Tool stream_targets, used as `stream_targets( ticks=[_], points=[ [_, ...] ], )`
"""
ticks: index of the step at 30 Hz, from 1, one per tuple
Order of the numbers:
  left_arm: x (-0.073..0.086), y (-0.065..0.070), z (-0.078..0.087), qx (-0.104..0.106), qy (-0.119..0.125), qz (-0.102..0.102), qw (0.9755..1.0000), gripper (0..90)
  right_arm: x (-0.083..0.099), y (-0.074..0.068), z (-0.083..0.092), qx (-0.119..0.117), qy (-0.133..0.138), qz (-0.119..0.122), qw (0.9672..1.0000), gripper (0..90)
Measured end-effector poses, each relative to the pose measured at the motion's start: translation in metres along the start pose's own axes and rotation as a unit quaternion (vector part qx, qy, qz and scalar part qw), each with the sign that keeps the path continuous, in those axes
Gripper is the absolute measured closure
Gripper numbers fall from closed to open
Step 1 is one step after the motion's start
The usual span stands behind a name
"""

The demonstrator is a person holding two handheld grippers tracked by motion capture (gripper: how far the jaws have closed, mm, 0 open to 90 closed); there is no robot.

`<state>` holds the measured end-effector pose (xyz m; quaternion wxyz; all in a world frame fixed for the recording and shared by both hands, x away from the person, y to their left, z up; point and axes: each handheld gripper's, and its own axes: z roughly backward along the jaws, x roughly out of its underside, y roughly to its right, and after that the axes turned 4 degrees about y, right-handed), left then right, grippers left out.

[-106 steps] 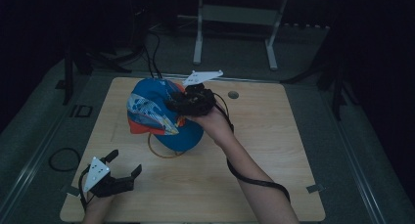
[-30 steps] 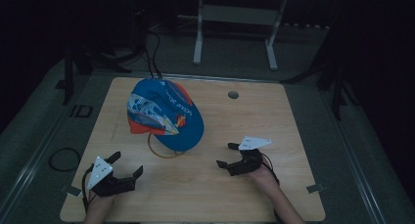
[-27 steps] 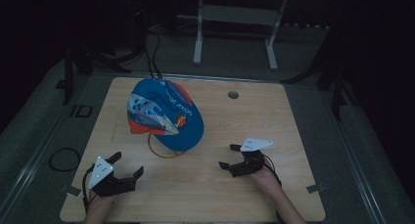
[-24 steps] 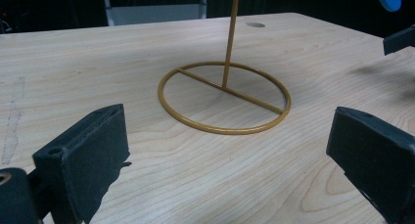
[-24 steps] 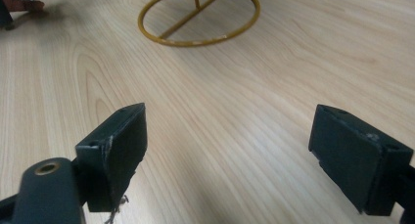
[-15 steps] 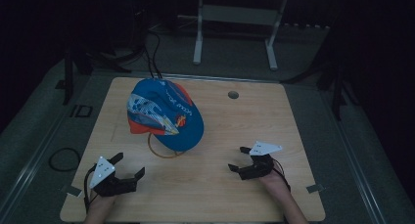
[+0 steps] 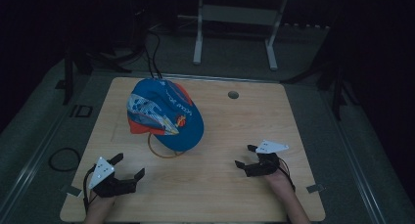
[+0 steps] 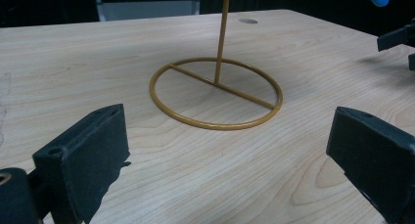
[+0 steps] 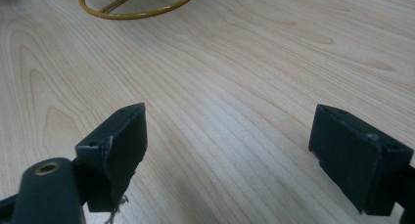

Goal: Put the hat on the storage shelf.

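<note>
A blue cap (image 7: 164, 116) with orange and white panels hangs on a thin gold stand whose ring base (image 7: 165, 149) (image 8: 216, 94) rests on the wooden table (image 7: 230, 121). My left gripper (image 7: 128, 168) (image 8: 225, 150) sits open near the table's front left corner, its jaws facing the ring base with nothing between them. Low over the front right of the table, my right gripper (image 7: 246, 156) (image 9: 230, 136) stands open and holds nothing. The ring base (image 9: 137, 1) lies well ahead of it.
A round hole (image 7: 233, 94) marks the table's back middle. A white metal frame (image 7: 235, 23) stands on the floor behind the table, with black cables (image 7: 151, 48) at the back left. A cable loop (image 7: 63, 158) lies on the floor left of the table.
My right gripper let go of the cap on the stand, pulled back to the front right of the table and drifted further right. The left gripper has stayed put.
</note>
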<state>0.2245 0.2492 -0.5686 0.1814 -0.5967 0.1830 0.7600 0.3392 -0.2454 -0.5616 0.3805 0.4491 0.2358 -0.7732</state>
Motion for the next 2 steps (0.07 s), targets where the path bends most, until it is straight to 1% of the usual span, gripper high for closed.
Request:
stream_targets(
  ticks=[2],
  points=[
    [0.0,-0.0001,0.0001,0.0,0.001,0.001,1.0,2.5,0.0002,-0.0005,-0.0007,-0.002,-0.001,-0.002,1.0,14.3]
  ],
)
